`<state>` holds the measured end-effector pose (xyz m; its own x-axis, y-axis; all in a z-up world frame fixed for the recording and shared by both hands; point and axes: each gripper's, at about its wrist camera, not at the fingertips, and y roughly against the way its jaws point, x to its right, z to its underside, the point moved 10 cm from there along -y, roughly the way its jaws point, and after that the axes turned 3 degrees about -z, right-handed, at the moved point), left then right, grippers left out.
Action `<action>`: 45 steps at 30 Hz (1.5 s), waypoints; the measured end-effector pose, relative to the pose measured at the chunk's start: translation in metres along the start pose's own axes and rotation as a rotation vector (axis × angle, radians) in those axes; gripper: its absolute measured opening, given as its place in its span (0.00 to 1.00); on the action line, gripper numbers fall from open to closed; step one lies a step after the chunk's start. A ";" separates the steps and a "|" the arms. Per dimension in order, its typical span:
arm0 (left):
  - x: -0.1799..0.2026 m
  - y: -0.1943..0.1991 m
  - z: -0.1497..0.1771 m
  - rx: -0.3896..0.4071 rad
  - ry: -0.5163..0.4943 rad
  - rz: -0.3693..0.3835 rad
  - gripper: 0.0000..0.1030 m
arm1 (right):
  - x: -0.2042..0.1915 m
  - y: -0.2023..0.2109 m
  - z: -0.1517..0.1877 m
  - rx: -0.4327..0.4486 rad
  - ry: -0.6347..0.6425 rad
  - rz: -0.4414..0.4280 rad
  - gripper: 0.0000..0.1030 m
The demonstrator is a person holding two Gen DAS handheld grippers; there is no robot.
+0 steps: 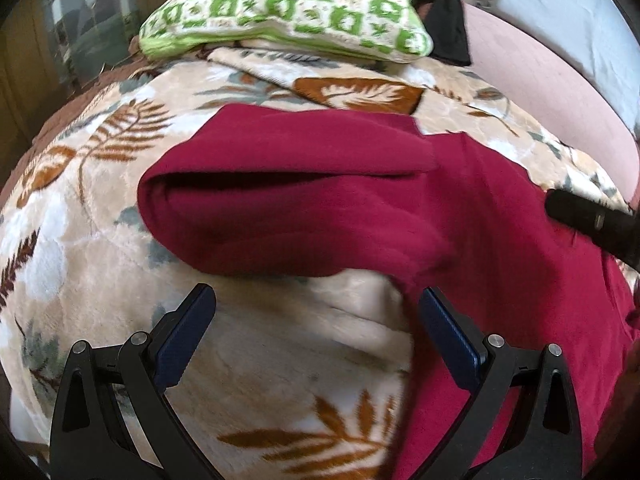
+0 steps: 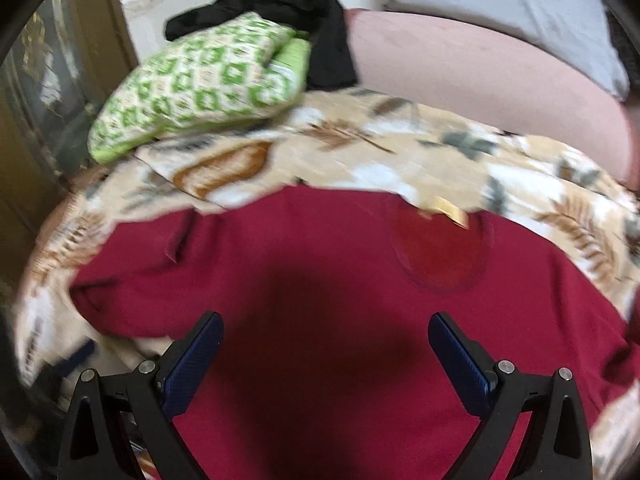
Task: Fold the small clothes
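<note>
A dark red garment (image 1: pixel 328 200) lies spread on a leaf-patterned blanket (image 1: pixel 100 184); its sleeve is folded across toward the left in the left wrist view. My left gripper (image 1: pixel 316 312) stands open just short of the sleeve's near edge, nothing between its fingers. The other gripper shows as a black shape (image 1: pixel 592 220) at the right edge over the cloth. In the right wrist view the red garment (image 2: pixel 320 280) fills the lower frame, neckline (image 2: pixel 440 256) at upper right. My right gripper (image 2: pixel 326 340) hovers open above the garment's body, casting a shadow on it.
A green-and-white patterned pillow (image 1: pixel 288 8) and a black cloth (image 2: pixel 320 28) lie at the far end of the blanket. A pink sheet (image 2: pixel 480 80) and a pale pillow (image 2: pixel 520 4) sit at the right. Dark wooden furniture (image 2: pixel 32 120) stands at the left.
</note>
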<state>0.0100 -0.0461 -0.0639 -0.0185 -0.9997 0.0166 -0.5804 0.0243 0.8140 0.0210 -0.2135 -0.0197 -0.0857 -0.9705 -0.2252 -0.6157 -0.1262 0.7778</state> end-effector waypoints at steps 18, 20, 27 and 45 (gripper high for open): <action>-0.022 -0.016 -0.006 -0.009 0.054 -0.012 0.99 | -0.101 -0.075 -0.021 -0.159 0.033 -0.297 0.56; -0.022 -0.016 -0.005 -0.009 0.048 -0.017 0.99 | -0.107 -0.080 -0.019 -0.166 0.037 -0.314 0.39; -0.022 -0.014 -0.006 -0.004 0.057 -0.011 0.99 | -0.111 -0.065 -0.031 -0.076 0.070 -0.296 0.09; 0.019 0.056 -0.006 0.094 -0.023 0.064 0.99 | 0.153 0.098 -0.013 0.149 -0.193 0.080 0.08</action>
<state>-0.0176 -0.0638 -0.0145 -0.0757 -0.9957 0.0525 -0.6515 0.0892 0.7534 -0.0425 -0.3770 0.0291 -0.2777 -0.9172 -0.2858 -0.7086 -0.0053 0.7056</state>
